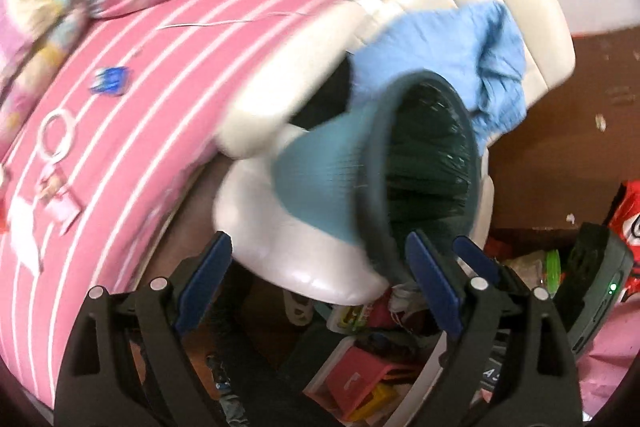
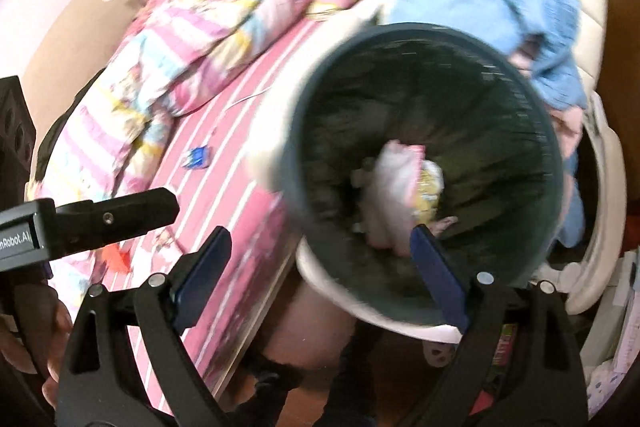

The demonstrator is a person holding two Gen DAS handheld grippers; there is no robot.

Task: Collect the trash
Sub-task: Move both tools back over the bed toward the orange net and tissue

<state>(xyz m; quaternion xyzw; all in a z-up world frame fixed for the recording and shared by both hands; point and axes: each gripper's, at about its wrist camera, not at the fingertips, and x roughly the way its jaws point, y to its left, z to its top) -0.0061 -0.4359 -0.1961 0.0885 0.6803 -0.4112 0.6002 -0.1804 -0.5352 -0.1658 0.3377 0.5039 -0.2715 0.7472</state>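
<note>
A: Where was the bin?

B: Centre-right of your right view, tilted on the white chair beside the pink bed, crumpled trash inside.

A: And your grippers?

B: Left gripper and right gripper both stood apart, holding nothing.

Teal bin tilted on chair, crumpled trash inside.
</note>
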